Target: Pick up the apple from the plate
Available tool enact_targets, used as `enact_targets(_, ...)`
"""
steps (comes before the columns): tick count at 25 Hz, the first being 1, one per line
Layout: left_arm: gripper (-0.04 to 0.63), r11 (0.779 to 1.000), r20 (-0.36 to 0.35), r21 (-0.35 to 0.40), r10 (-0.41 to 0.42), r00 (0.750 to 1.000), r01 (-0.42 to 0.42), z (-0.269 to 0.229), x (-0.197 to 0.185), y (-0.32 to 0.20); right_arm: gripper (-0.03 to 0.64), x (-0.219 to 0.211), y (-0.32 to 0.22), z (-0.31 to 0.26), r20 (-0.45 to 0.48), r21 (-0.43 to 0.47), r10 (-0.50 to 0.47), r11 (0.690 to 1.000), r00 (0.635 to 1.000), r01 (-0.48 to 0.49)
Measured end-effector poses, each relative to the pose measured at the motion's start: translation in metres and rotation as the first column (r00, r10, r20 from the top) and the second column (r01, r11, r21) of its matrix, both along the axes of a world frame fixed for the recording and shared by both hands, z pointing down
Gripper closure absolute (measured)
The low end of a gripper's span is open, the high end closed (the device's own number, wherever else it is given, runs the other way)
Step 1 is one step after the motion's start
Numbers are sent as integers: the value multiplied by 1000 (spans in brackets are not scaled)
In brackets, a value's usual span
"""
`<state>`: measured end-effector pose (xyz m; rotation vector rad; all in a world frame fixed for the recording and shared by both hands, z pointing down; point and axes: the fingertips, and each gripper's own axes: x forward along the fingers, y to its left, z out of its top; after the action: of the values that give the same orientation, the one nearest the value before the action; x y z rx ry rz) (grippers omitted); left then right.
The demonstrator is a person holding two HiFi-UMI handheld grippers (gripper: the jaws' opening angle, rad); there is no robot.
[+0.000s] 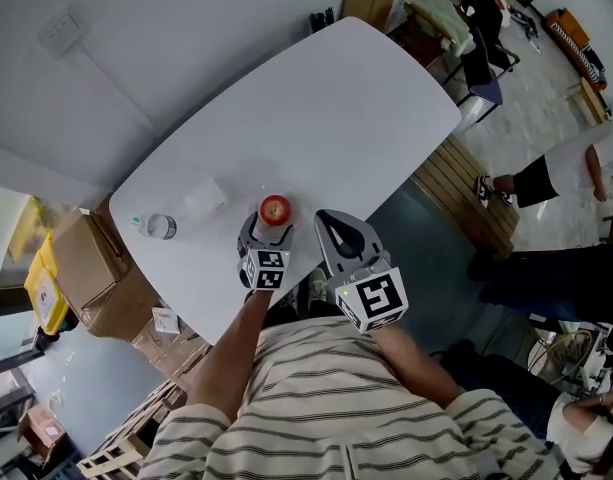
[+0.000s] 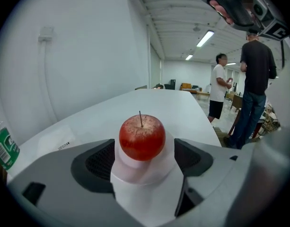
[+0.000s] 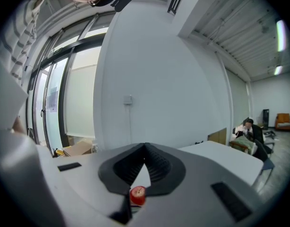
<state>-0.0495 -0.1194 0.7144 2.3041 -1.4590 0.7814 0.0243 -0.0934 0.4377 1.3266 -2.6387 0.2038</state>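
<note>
Left hand-held gripper (image 1: pixel 269 232) hovered over the near edge of the white oval bench (image 1: pixel 366 118) in the head view. The round red apple (image 1: pixel 275 209) lay just ahead of its tips. The right hand-held gripper (image 1: pixel 322 218) stood farther off to the side. A clear plastic bottle (image 1: pixel 158 226) stood well apart to the left, and bare bench lay beyond.

From the left gripper view, the jaws were spread wide on either side of the apple, touching nothing. The apple sat stem-up on a small white plate (image 2: pixel 145 178), so a straight advance looked open.

From the right gripper view, that gripper's jaws met at the tips, empty, with the apple showing low in the frame.
</note>
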Motion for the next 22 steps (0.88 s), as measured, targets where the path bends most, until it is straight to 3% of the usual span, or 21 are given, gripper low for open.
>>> enact_targets(22,221,999,16,-10,38,999,-38,10,6,-18,603,0,5,5,-33,-8,-11,1000,999,11)
